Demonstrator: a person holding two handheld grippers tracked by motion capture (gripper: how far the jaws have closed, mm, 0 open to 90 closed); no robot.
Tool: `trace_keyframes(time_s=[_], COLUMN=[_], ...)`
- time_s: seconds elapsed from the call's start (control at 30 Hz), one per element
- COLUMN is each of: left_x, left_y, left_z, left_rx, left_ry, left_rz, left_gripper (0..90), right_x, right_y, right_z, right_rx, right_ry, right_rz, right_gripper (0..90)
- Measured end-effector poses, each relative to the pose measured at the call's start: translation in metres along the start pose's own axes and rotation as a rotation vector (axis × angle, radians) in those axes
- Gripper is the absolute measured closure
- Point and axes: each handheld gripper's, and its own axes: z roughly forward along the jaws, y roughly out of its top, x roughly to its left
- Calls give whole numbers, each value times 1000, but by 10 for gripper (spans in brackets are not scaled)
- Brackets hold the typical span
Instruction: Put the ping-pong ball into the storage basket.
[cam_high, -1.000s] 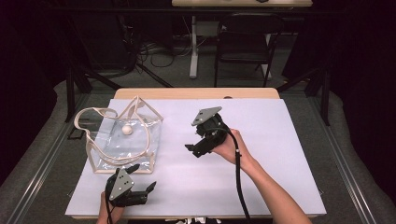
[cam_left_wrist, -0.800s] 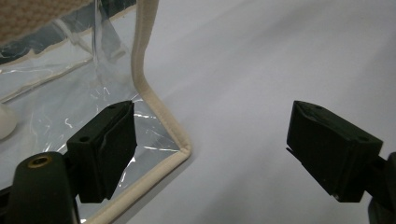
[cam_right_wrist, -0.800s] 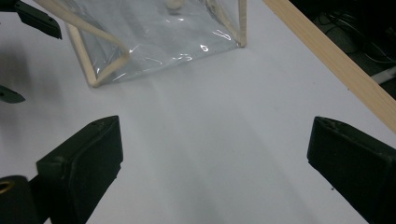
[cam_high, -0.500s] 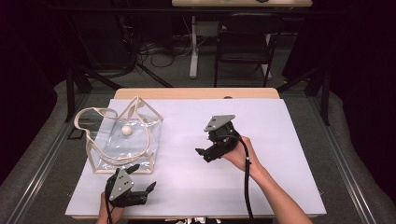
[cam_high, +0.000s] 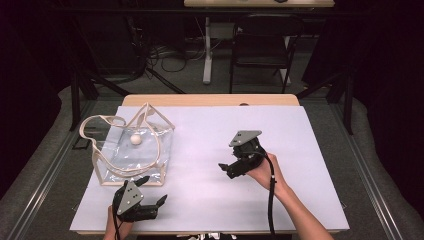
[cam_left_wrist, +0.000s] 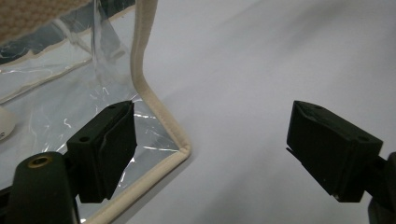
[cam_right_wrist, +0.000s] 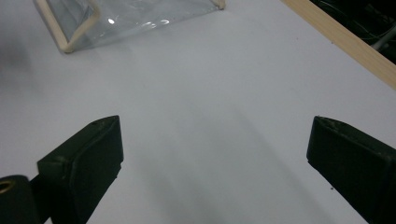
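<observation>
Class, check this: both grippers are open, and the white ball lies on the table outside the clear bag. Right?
Not quite. The ball lies inside the clear bag, as the high view shows. The left gripper and right gripper are indeed open.

dark room, chair (cam_high: 260, 45) behind table (cam_high: 210, 100)

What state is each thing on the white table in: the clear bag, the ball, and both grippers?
Clear plastic bag with beige trim: lying on the white table, handles slack.
Small white ball: inside the bag, at rest.
Left gripper: open, empty, beside the bag's corner.
Right gripper: open, empty, over bare table.
</observation>
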Motion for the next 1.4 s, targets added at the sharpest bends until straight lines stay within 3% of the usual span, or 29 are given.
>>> trace_keyframes(time_s=[1.4], left_x=[0], left_y=[0], left_z=[1], left_rx=[8], left_ry=[-1], left_rz=[2], left_gripper=[163], right_x=[-6], right_y=[-71], right_z=[-28], right_rx=[12], right_ry=[-87], right_rz=[98], right_gripper=[23])
